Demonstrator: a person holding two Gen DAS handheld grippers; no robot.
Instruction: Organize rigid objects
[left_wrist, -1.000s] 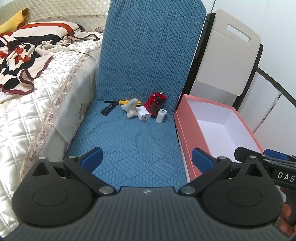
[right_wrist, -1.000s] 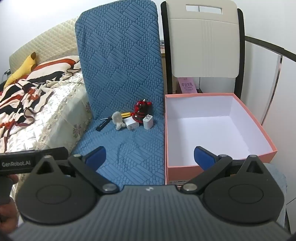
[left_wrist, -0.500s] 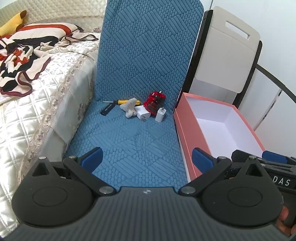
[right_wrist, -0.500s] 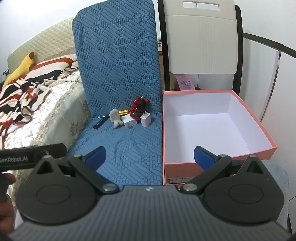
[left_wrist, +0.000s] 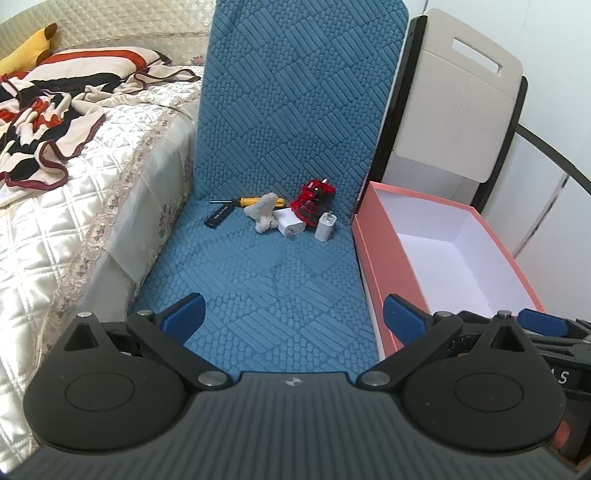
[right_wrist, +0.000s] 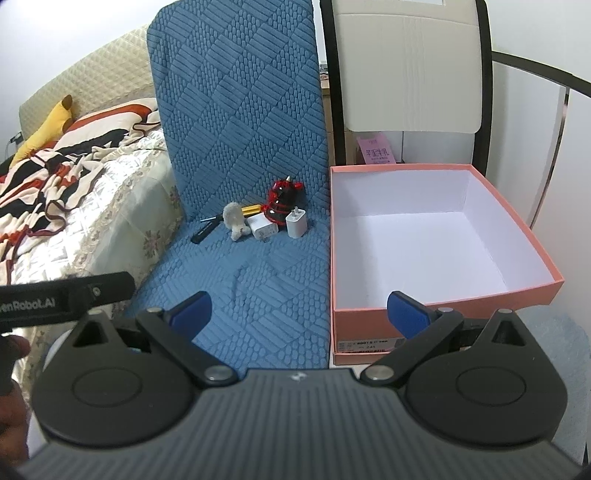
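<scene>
A small pile lies at the back of the blue mat (left_wrist: 266, 280) (right_wrist: 266, 280): a yellow-handled screwdriver (left_wrist: 249, 201) (right_wrist: 251, 209), a black stick (left_wrist: 218, 218) (right_wrist: 203, 233), a fluffy white toy (left_wrist: 264, 218) (right_wrist: 233, 219), two white chargers (left_wrist: 289, 226) (left_wrist: 325, 230) (right_wrist: 262, 229) (right_wrist: 296, 224) and a red-and-black toy (left_wrist: 313, 206) (right_wrist: 282, 199). An empty pink box (left_wrist: 373, 266) (right_wrist: 417, 310) stands right of the mat. My left gripper (left_wrist: 291, 314) and right gripper (right_wrist: 299, 314) are open, well short of the pile.
A quilted bed (left_wrist: 48, 229) with a striped blanket (left_wrist: 44, 110) borders the mat on the left. A white folding chair (left_wrist: 461, 103) (right_wrist: 410, 74) stands behind the box. A hand (right_wrist: 11, 387) holds the other gripper at lower left.
Both grippers have drifted slightly forward and toward the pile, so the objects and box look a bit nearer. Jaws stayed open; nothing on the mat moved.
</scene>
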